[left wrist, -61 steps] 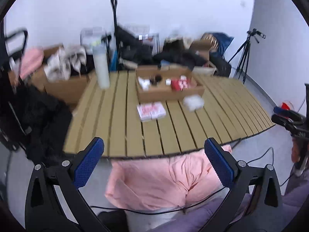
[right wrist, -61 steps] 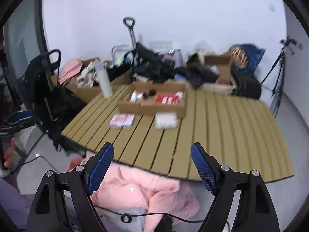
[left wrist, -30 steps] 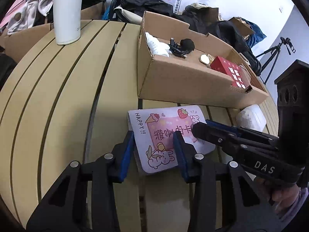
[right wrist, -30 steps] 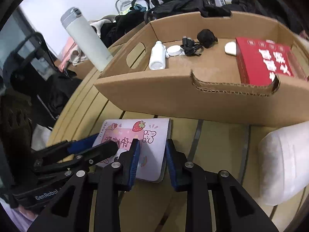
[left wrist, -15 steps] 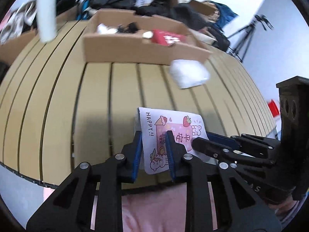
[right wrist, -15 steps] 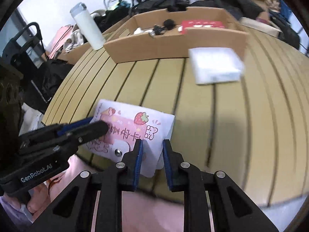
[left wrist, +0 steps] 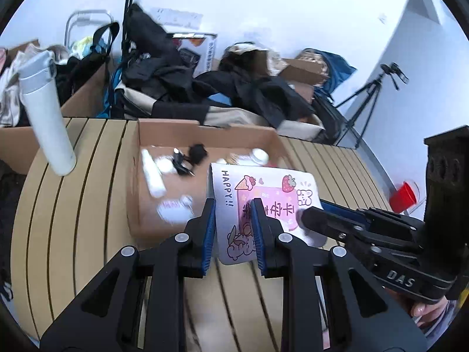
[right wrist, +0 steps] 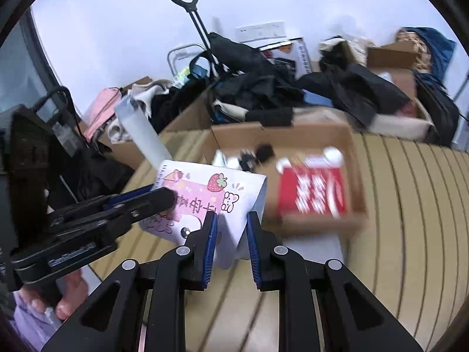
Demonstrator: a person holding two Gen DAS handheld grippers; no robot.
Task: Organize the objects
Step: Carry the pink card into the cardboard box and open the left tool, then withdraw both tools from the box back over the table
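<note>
A white and pink card box (left wrist: 265, 202) printed "HAPPY" with a strawberry is held in the air between both grippers, just in front of the open cardboard box (left wrist: 164, 130). My left gripper (left wrist: 233, 220) is shut on its left end. My right gripper (right wrist: 231, 226) is shut on its right end (right wrist: 234, 202). Each gripper shows in the other's view. The cardboard box (right wrist: 356, 158) holds a red packet (right wrist: 313, 193), a white bottle (left wrist: 152, 176), a black cable bundle (left wrist: 190, 158) and small white items.
A tall white flask (left wrist: 44, 111) stands on the slatted wooden table (left wrist: 73, 220) left of the box. Bags, clothes and cartons pile up behind the table. A tripod (left wrist: 372, 96) stands at the far right. A red cup (left wrist: 406, 195) is beyond the table's right edge.
Both grippers closed on the card box on the table, drew it back to the front edge, then lifted it up and forward to the cardboard box.
</note>
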